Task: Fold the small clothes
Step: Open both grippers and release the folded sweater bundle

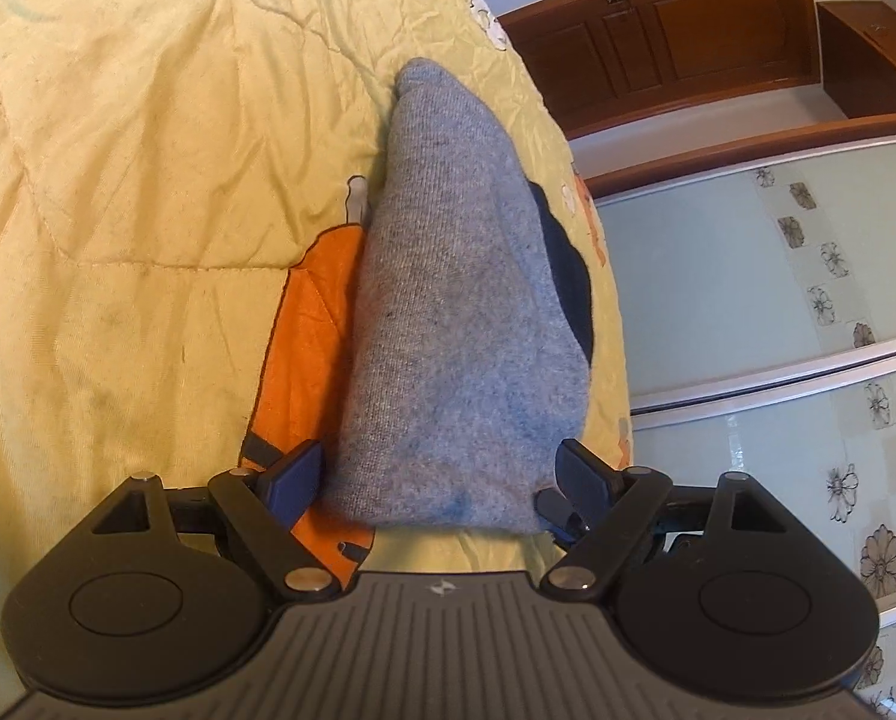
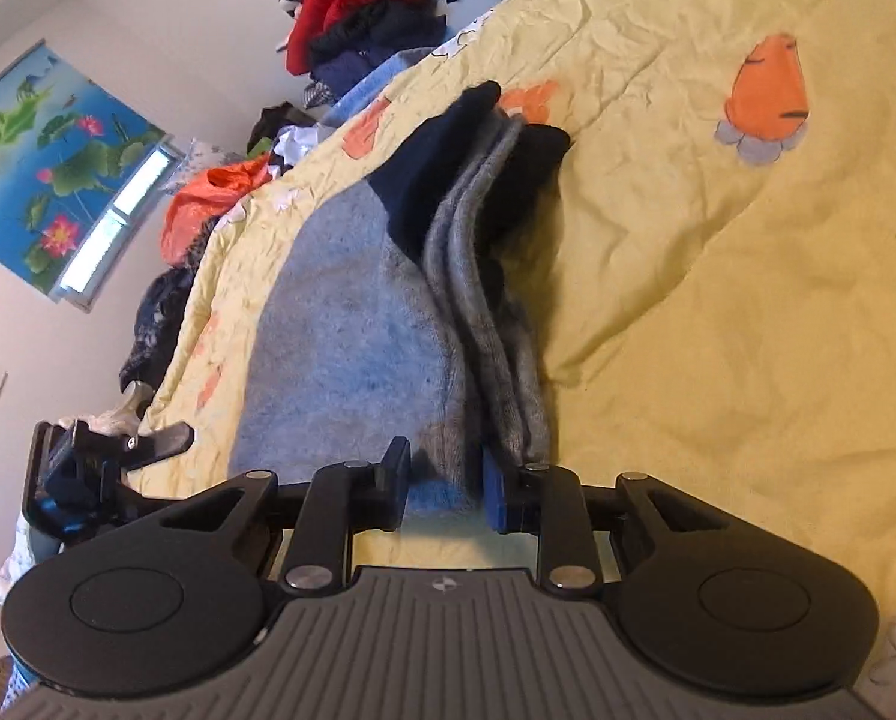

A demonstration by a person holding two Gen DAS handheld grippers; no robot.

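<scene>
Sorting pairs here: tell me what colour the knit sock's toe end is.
Dark navy on the grey knit sock, clearest in the right wrist view.
</scene>
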